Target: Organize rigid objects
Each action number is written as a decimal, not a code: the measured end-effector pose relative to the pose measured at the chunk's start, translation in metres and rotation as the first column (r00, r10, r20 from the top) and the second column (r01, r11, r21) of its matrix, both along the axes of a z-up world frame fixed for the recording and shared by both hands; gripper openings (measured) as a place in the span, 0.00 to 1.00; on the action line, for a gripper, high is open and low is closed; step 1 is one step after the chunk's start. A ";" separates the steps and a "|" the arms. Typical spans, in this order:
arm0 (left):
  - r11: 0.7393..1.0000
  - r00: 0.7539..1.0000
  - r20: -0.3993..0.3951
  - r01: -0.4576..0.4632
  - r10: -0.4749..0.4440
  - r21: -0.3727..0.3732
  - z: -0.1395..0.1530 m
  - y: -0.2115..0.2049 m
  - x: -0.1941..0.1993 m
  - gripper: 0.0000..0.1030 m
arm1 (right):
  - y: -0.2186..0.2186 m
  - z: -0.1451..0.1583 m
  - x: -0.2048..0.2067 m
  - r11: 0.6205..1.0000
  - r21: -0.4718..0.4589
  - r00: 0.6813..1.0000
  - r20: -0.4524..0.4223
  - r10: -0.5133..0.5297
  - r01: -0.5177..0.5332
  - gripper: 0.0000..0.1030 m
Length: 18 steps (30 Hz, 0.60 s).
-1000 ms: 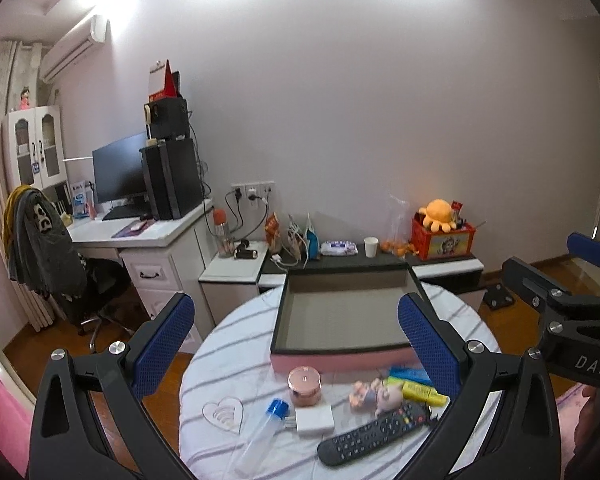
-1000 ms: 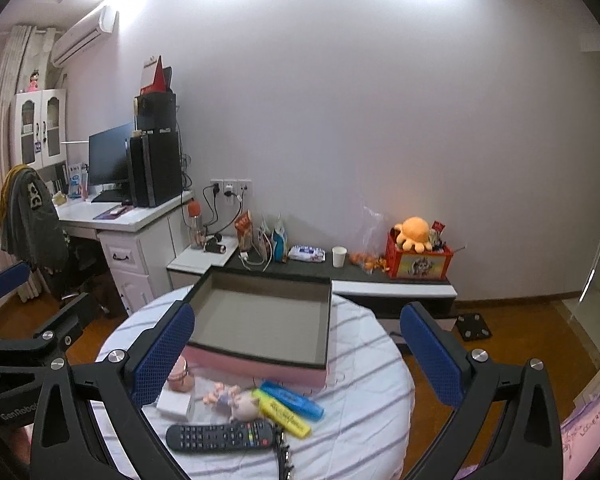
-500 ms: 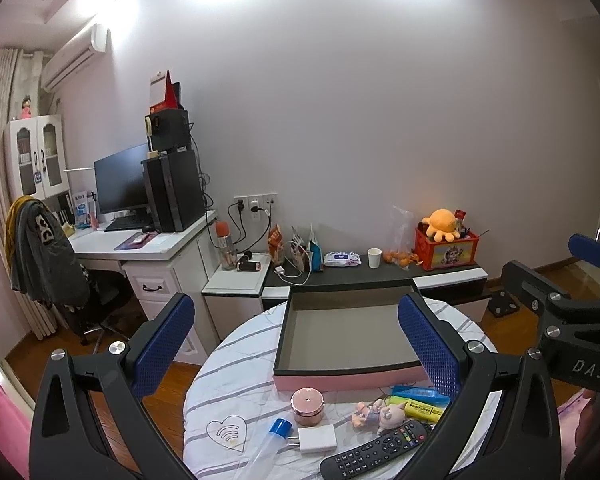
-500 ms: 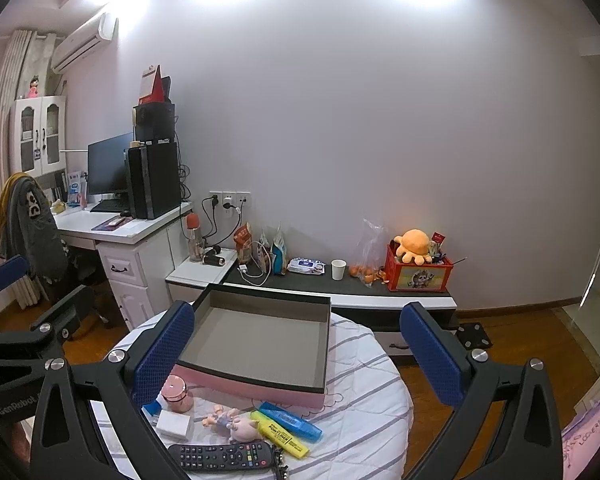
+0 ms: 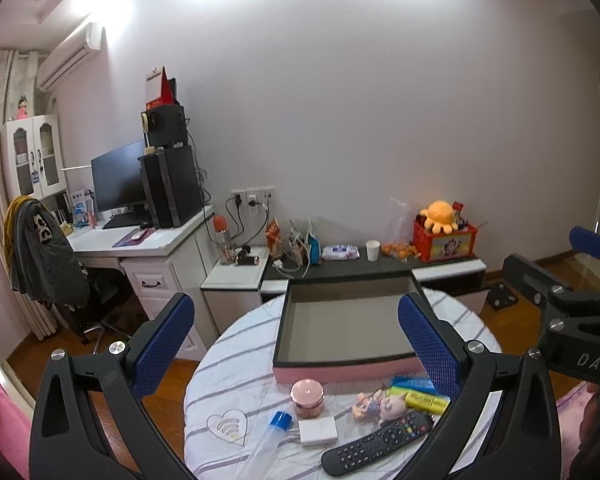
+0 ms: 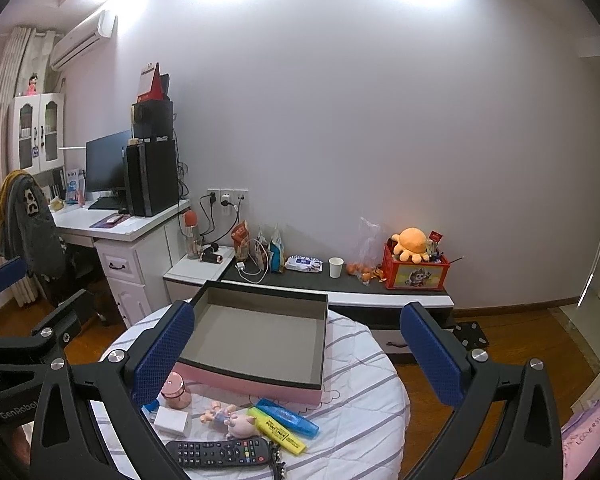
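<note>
An empty pink box (image 5: 346,330) (image 6: 256,340) with dark rims sits on a round striped table (image 5: 236,364) (image 6: 360,364). In front of it lie a pink jar (image 5: 307,397) (image 6: 176,390), a white adapter (image 5: 318,431) (image 6: 173,421), a blue-capped tube (image 5: 270,438), a pig figurine (image 5: 380,400) (image 6: 232,420), yellow (image 5: 426,400) (image 6: 276,430) and blue (image 6: 286,416) highlighters and a black remote (image 5: 378,442) (image 6: 218,454). My left gripper (image 5: 296,344) and right gripper (image 6: 296,350) hover above the table, both open and holding nothing.
Behind the table stands a low dark cabinet (image 6: 340,286) with snacks, a cup and a red toy box (image 6: 416,272). A white desk (image 5: 148,246) with a monitor and a chair with a jacket (image 5: 46,256) are at the left. Wooden floor surrounds the table.
Both views have risen and pulled back a little, so the table and its objects sit lower in frame. Both grippers stay open; nothing on the table has moved.
</note>
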<state>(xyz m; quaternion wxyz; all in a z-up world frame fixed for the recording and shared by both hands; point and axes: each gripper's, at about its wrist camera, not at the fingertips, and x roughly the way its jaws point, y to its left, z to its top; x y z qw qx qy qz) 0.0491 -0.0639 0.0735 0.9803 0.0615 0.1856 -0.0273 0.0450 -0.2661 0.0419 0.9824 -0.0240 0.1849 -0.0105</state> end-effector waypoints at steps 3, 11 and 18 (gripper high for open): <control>1.000 1.000 -0.022 0.002 -0.002 -0.004 -0.009 0.004 -0.002 1.00 | 0.000 -0.005 0.000 1.000 -0.001 1.000 -0.016 -0.003 0.003 1.00; 1.000 0.994 -0.109 -0.002 0.000 -0.021 -0.043 0.010 -0.007 1.00 | -0.005 -0.035 0.000 1.000 0.012 0.995 -0.096 -0.020 0.021 1.00; 1.000 0.982 -0.191 0.017 -0.013 0.018 -0.076 0.005 -0.007 1.00 | -0.007 -0.073 0.002 0.999 0.018 0.979 -0.201 -0.026 0.030 1.00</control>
